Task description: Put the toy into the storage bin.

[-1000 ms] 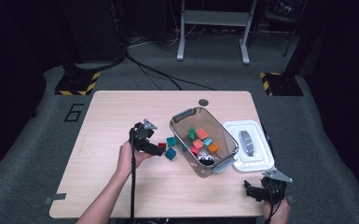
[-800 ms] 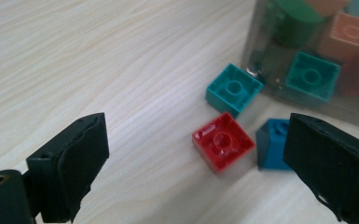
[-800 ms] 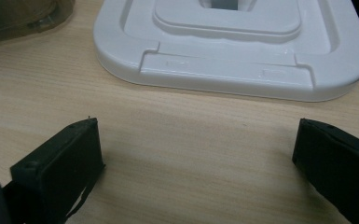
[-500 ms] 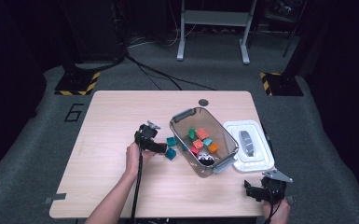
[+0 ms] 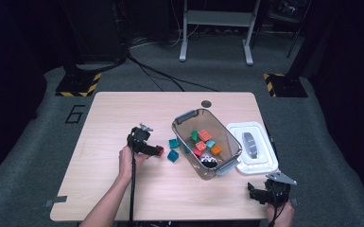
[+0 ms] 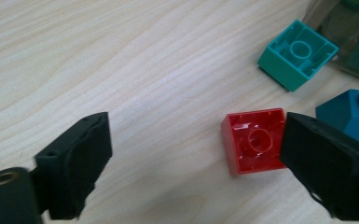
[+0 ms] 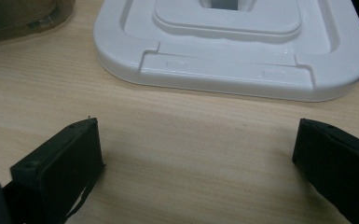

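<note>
A red brick (image 6: 254, 140) lies hollow side up on the wooden table (image 5: 99, 189), between the jaws of my left gripper (image 6: 196, 140). It sits right beside the right-hand jaw, far from the other. Those jaws have just been opening and stand wide. In the high view the left gripper (image 5: 154, 150) is left of a clear bin (image 5: 184, 118), with the red brick (image 5: 160, 151) at its tips. My right gripper (image 5: 268, 190) rests at the table's near right corner, and in its own view the right gripper (image 7: 196, 140) is open on bare wood.
A teal brick (image 6: 298, 53) and a blue brick (image 6: 349, 112) lie just beyond the red one, beside the bin's wall (image 6: 349, 28). The bin holds several coloured bricks. Its white lid (image 5: 264, 163) lies to its right, close ahead of the right gripper as the lid (image 7: 233, 60).
The left gripper has sunk toward the table, and the red brick now lies on the wood between its jaws. The right gripper has kept still.
</note>
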`<state>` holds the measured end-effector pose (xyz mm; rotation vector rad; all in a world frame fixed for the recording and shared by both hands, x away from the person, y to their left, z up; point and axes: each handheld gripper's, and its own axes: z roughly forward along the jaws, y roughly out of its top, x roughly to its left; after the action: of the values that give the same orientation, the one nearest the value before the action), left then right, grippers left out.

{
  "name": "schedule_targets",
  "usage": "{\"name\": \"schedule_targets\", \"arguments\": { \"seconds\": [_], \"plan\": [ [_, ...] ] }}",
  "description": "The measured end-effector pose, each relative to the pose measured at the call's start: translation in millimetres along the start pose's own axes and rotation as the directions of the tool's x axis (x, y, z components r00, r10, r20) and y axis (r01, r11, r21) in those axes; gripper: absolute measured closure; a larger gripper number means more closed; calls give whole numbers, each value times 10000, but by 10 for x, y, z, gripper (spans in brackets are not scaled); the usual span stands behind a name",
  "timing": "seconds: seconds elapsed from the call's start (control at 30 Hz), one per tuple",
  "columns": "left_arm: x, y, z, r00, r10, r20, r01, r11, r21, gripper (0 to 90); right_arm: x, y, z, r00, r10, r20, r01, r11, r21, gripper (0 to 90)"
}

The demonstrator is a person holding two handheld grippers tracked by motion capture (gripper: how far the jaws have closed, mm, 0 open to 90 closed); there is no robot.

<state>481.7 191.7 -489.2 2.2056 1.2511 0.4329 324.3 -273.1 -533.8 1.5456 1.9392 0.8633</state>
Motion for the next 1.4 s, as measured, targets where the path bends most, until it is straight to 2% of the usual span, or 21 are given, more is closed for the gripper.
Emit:
{"name": "schedule_targets", "arguments": {
  "seconds": [0.07,0.23,0.27,0.3,0.33,0.4,0.47,0.53,0.57,0.67,0.73,0.8,0.9,0.97,1.4],
  "plan": [
    [-43,9,15,9997,117,223,-119,9999,81,3,6,-1,-3,10000,81,9,-81,10000,28,7],
    [-141,21,92,9985,393,374,-398,9991,118,25,1,0,0,10000,9,1,-9,10000,-1,7],
    [-149,21,99,9972,466,585,-469,9989,44,96,4,-1,-2,10000,53,6,-53,10000,16,7],
    [-161,22,96,9972,516,542,-518,9986,36,184,0,0,0,10000,1,1,-1,10000,-2,7],
    [-169,27,94,9974,589,420,-594,9982,103,215,3,-1,-1,10000,43,4,-43,10000,10,7],
    [-176,26,104,9957,651,659,-659,9978,109,291,3,-1,-1,10000,39,4,-39,10000,12,7],
    [-190,24,110,9965,669,504,-679,9975,180,356,3,-1,-1,10000,41,4,-41,10000,12,7],
    [-174,15,115,9962,620,607,-627,9980,91,426,14,-2,-6,9999,167,-2,-167,9998,74,7],
    [-167,8,117,9960,643,615,-649,9979,73,478,2,-1,-1,10000,36,3,-36,10000,9,7],
    [-137,-14,120,9959,477,769,-481,9988,39,538,3,-1,-1,10000,41,5,-41,10000,9,7],
    [-119,-26,120,9957,510,779,-515,9987,40,570,3,-1,-1,10000,45,7,-45,10000,12,7],
    [-113,-39,126,9959,479,771,-480,9988,-8,584,4,-1,-2,10000,51,9,-51,10000,17,7],
    [-107,-38,112,9946,624,833,-631,9980,57,592,3,-1,-1,10000,39,4,-39,10000,10,7],
    [-103,-40,96,9935,505,1022,-496,9987,-115,593,6,-1,-2,10000,74,4,-74,10000,24,7],
    [-122,66,-259,9871,886,1332,-797,9943,-708,594,2,-1,-1,10000,32,0,-32,10000,11,7]
  ]
}}
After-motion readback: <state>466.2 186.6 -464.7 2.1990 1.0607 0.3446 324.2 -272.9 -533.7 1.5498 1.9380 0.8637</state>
